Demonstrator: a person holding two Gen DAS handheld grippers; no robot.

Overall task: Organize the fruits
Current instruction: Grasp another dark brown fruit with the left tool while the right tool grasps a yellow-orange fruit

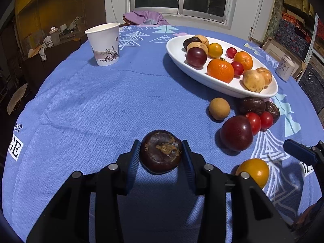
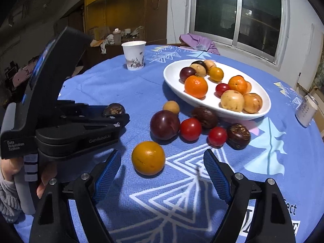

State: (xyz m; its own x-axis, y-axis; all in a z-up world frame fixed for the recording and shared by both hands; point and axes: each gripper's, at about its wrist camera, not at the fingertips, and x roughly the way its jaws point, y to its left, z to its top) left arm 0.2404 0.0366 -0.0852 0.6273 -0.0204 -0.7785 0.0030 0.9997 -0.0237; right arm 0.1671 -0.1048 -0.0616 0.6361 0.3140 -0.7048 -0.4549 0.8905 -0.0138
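Observation:
My left gripper (image 1: 161,151) is shut on a dark brown water chestnut (image 1: 161,151), just above the blue cloth; it also shows in the right wrist view (image 2: 115,109). My right gripper (image 2: 162,162) is open, with a yellow-orange fruit (image 2: 148,158) between its jaws near the left pad, not touched. A white oval plate (image 1: 178,50) holds several fruits: oranges, plums, cherry tomatoes, tan fruits. Loose on the cloth beside it lie a dark plum (image 2: 164,125), two cherry tomatoes (image 2: 190,129), two dark chestnuts (image 2: 238,136) and a tan longan (image 2: 171,107).
A paper cup (image 1: 104,43) stands at the far left of the round table. A small can (image 2: 306,109) stands at the right edge. A purple garment (image 1: 146,17) hangs on a chair behind the table. Clutter and shelves surround the table.

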